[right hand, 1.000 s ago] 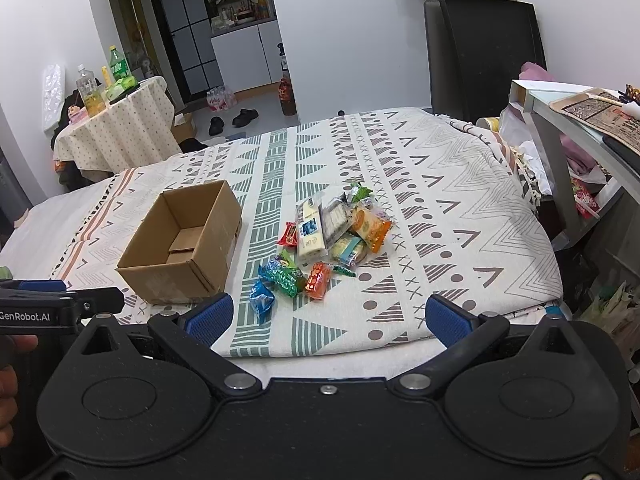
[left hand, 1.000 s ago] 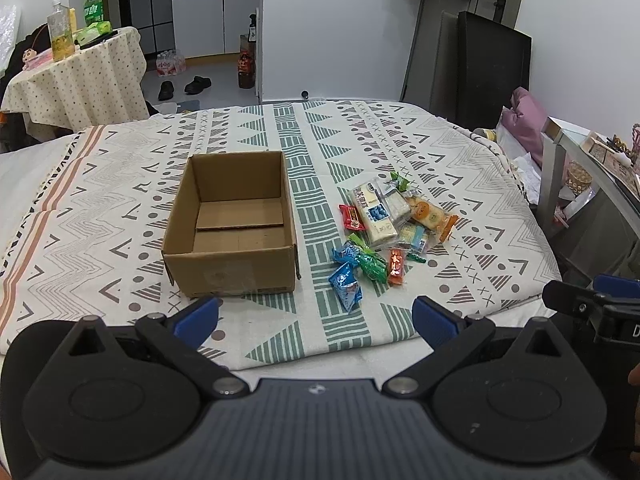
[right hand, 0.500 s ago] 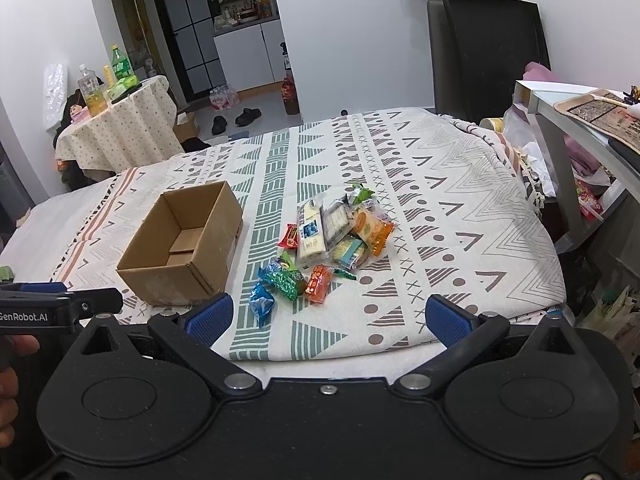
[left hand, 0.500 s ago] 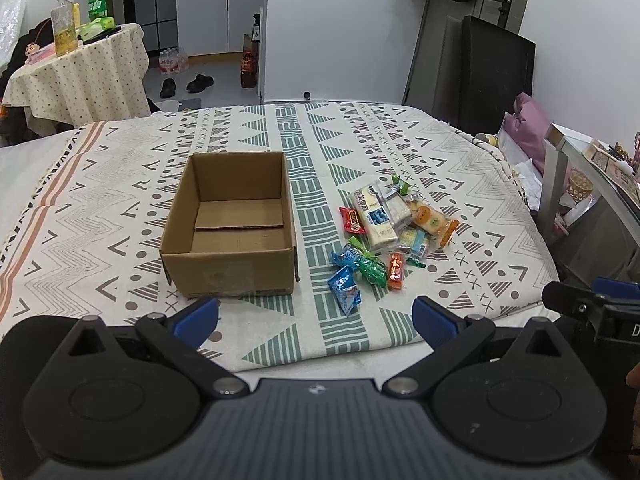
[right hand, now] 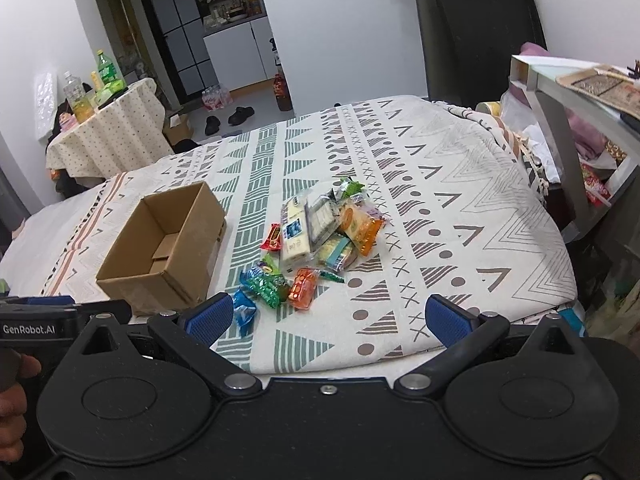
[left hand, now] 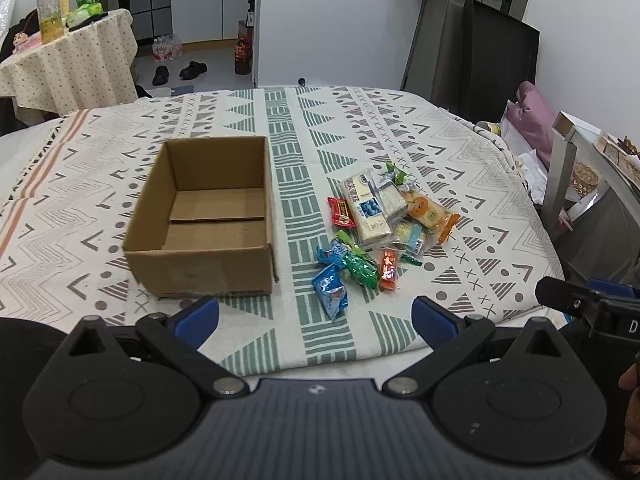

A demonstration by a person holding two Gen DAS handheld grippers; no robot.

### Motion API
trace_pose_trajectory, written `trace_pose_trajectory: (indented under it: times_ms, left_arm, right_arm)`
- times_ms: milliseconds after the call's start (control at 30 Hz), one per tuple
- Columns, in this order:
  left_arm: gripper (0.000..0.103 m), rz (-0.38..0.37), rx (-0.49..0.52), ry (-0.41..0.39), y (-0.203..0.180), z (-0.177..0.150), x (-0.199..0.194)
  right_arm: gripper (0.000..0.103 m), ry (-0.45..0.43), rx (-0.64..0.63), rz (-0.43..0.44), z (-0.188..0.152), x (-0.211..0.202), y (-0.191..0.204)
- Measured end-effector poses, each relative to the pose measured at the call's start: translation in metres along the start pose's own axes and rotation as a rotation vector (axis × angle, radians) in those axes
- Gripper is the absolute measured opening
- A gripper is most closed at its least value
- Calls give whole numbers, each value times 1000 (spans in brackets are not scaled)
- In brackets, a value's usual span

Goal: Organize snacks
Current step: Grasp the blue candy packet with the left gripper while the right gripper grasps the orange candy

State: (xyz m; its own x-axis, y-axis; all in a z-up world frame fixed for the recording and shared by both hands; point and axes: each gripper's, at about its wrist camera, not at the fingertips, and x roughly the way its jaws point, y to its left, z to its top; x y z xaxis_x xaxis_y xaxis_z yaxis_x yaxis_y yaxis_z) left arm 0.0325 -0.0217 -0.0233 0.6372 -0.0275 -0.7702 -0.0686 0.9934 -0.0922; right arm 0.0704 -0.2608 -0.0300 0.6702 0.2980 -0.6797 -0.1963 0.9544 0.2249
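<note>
With no snack yet boxed, the left tool and right tool hover wide open and empty; the loose pile of bright wrapped snacks lies ahead, right of the open brown cardboard box, so next approach the nearest blue packet.

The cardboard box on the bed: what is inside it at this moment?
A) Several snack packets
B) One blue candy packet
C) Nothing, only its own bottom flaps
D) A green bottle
C: the left wrist view looks straight into the cardboard box and shows only bare brown flaps, while all the snacks lie in a pile on the bedspread to its right.
</note>
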Motion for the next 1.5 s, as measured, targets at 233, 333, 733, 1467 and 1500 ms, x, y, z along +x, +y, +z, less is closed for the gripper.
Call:
trace_pose_trajectory:
  times_ms: [233, 333, 733, 1467, 1500]
  left_arm:
    - [100, -3, -2, 33, -10, -2, 31]
    - [100, 2, -5, 45, -14, -3, 43]
    - [89, 42, -34, 136, -20, -6, 101]
    - [57, 70, -120, 235, -16, -2, 184]
    - [53, 67, -128, 237, -16, -2, 188]
  right_arm:
    - [101, 33, 12, 2, 0, 25, -14]
    - [99, 58, 27, 9, -3, 38, -21]
    - [94, 131, 104, 41, -9, 80, -39]
    - [67, 233, 274, 192, -15, 164, -48]
    - [66, 232, 281, 197, -15, 166, -48]
